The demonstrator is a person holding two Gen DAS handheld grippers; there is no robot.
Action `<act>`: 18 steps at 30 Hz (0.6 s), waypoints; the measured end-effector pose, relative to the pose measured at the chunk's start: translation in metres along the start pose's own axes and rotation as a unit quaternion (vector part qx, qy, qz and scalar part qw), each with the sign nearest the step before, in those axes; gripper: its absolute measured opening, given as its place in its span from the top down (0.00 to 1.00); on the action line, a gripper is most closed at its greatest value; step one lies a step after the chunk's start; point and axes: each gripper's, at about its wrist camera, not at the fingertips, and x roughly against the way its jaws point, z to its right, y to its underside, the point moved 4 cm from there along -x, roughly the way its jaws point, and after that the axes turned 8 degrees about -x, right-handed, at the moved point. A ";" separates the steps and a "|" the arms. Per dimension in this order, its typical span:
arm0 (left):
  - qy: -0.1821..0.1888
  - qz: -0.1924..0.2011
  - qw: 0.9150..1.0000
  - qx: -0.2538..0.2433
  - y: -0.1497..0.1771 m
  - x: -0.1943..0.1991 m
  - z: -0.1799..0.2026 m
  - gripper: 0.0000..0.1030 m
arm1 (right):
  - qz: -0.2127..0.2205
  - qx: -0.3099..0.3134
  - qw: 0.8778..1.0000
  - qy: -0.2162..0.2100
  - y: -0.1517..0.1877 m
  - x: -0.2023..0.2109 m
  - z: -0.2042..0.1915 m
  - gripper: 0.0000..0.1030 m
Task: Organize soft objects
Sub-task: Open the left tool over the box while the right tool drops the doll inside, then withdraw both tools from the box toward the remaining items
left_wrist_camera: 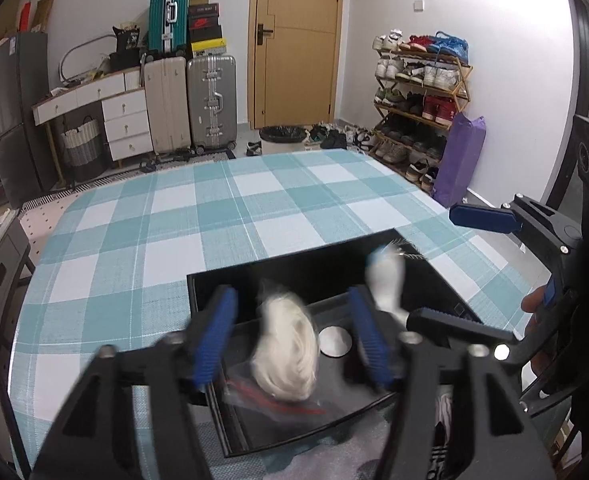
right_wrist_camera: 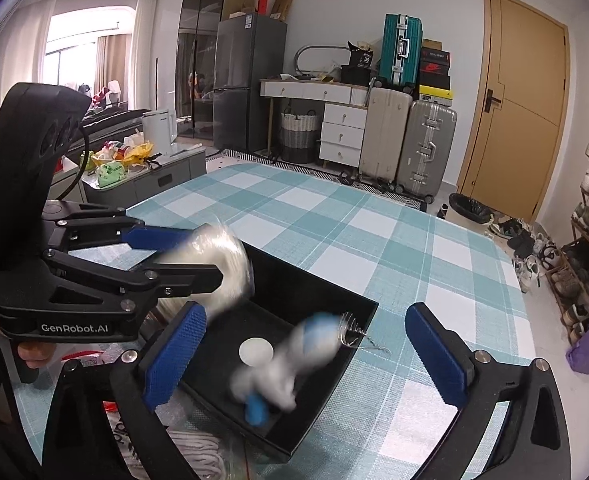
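Sorting of soft things into a black box [left_wrist_camera: 198, 292], judged partly done. Left gripper [left_wrist_camera: 290, 304] poised over the near left part of the box, jaws apart, with a white fluffy bundle [left_wrist_camera: 286, 352] between the blue pads but clear of both, blurred and apparently dropping toward the box floor. Right gripper [right_wrist_camera: 306, 312] just to the right, jaws spread wide with nothing clamped. Below and between them, inside the box, a blurred white-and-blue soft toy [right_wrist_camera: 290, 364] beside a white round disc [right_wrist_camera: 255, 351]. Thin coiled wire [right_wrist_camera: 350, 330] at the far right rim, attachment to the toy impossible to tell. Clear plastic bag with a red strip [left_wrist_camera: 278, 400] under the bundle, inside or just over the near wall, not clear which. Left to do, by the look of it: a coil of white rope [right_wrist_camera: 198, 452] and some striped cloth [left_wrist_camera: 442, 412] on the near edge of the table, outside the box. Edges to mind: the near wall of the box directly under both sets of fingers, and the two grippers close side by side, the left one [right_wrist_camera: 204, 256] nearly over the right one's left finger. Open room: broad bare checked tablecloth [left_wrist_camera: 174, 208] far and to both sides of the box. Table edge well beyond, with floor clutter past it.
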 end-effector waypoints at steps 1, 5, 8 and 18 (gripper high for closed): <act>-0.001 0.002 1.000 -0.002 -0.001 0.002 0.001 0.35 | 0.001 0.000 1.000 0.003 0.000 0.002 0.000 0.01; -0.026 0.024 0.999 0.002 -0.001 0.016 0.000 0.03 | 0.004 -0.008 1.000 0.007 0.002 0.016 0.001 0.01; -0.015 0.030 0.999 0.019 0.000 0.026 -0.004 0.00 | 0.008 -0.015 1.000 0.009 0.003 0.031 0.000 0.01; -0.056 0.024 0.998 0.034 0.015 0.052 -0.009 0.00 | 0.010 -0.039 0.999 0.002 0.015 0.068 -0.018 0.01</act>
